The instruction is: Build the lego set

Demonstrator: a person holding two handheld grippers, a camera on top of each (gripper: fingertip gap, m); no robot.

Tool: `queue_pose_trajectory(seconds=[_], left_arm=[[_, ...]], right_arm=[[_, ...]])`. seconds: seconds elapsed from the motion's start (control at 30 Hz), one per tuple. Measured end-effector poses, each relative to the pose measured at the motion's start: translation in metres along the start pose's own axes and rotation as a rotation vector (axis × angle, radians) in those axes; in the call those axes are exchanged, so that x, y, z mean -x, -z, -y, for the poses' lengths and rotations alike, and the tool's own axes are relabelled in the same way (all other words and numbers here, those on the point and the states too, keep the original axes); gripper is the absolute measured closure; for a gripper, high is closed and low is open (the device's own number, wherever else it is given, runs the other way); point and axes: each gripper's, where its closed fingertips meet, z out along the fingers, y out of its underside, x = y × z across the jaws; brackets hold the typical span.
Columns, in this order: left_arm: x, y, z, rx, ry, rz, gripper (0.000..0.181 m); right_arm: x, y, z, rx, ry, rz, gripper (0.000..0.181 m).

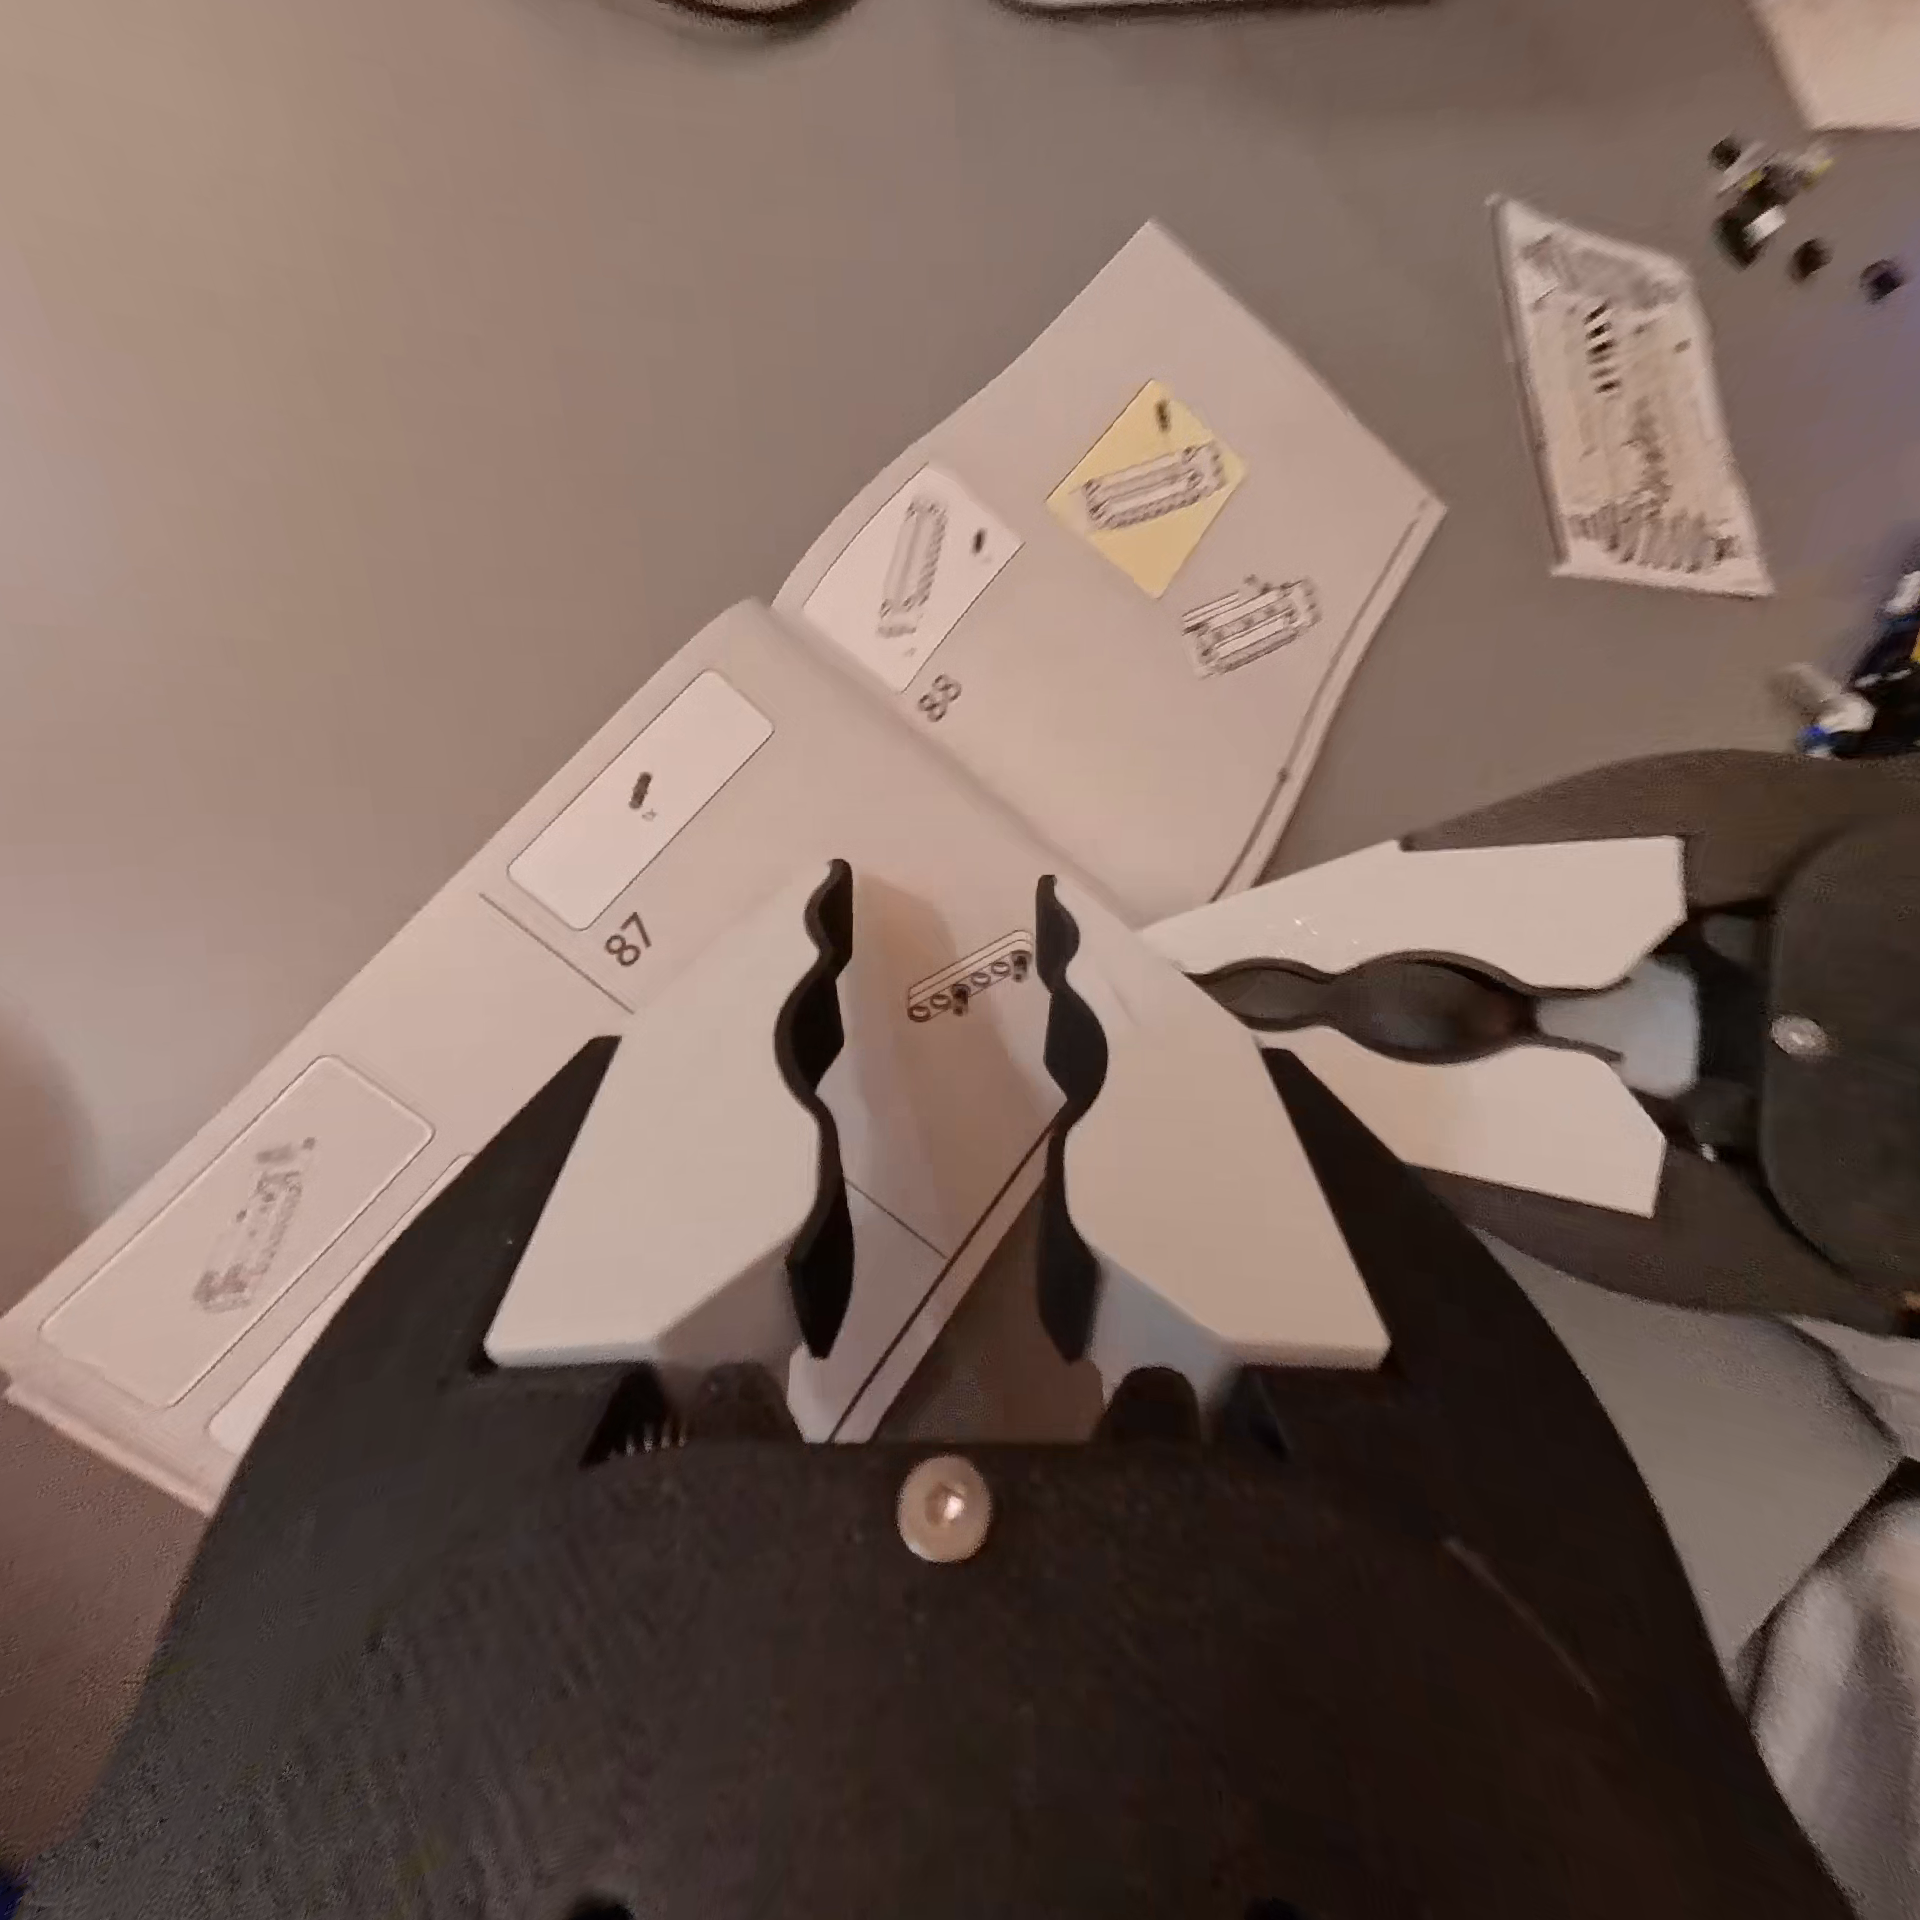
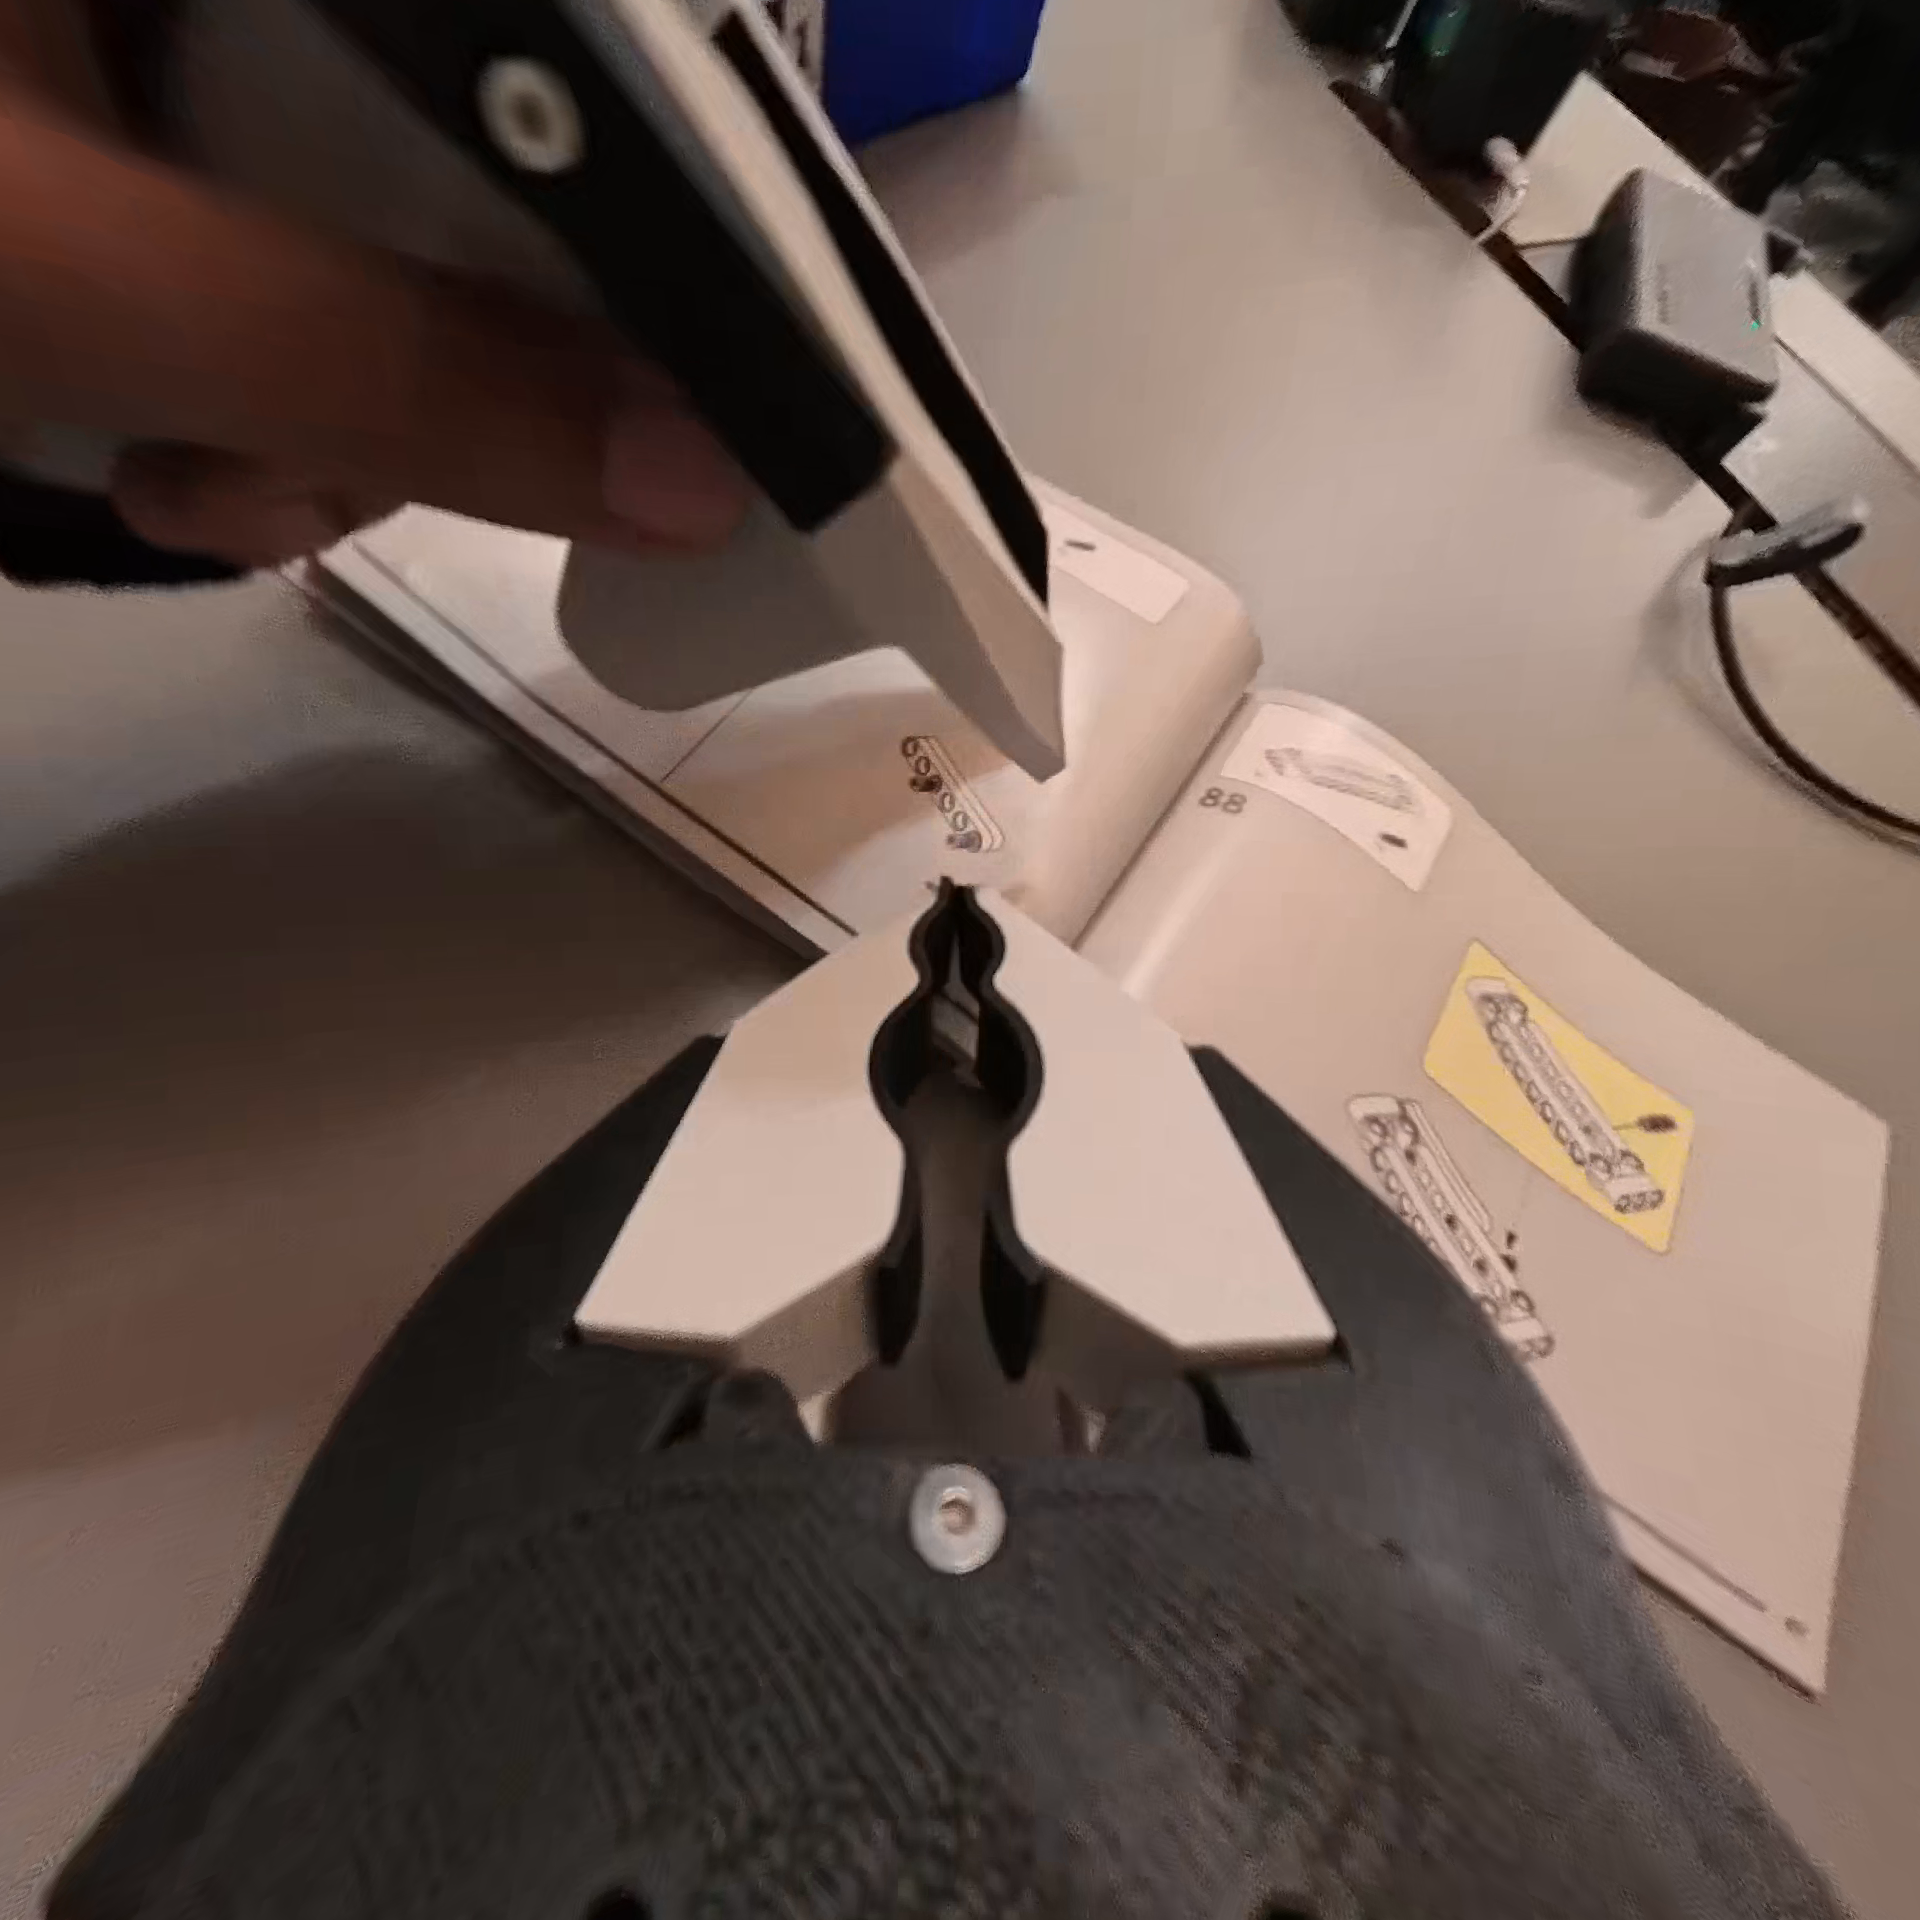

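Note:
An open instruction booklet [image 1: 1091, 727] lies on the grey table and also shows in the right wrist view [image 2: 1299, 987]. My left gripper [image 1: 940, 883] is open and empty, hovering over the booklet's left page. It shows from the side in the right wrist view [image 2: 1039, 727], held by a hand [image 2: 364, 364]. My right gripper [image 2: 951, 888] is shut, its tip over the booklet's near edge by the fold. I cannot tell whether anything is pinched at its tip. It reaches in from the right in the left wrist view [image 1: 1210, 977].
Small black loose pieces [image 1: 1766, 197], a printed sheet [image 1: 1621, 395] and a partly built model with blue parts [image 1: 1870, 675] lie at the table's right. A blue bin [image 2: 914, 62], a dark box [image 2: 1673, 301] and cables [image 2: 1766, 623] sit beyond the booklet. Only a small space, under 4 cm, lies between the two pairs of fingers.

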Motion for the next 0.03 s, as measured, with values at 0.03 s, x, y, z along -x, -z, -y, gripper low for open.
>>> queue_pose_trajectory(seconds=[0.03], left_arm=[[0.0044, -0.0015, -0.0044, 0.023, 0.002, 0.018, 0.148]], right_arm=[[0.004, -0.0022, -0.0011, 0.013, 0.036, 0.003, 0.181]])
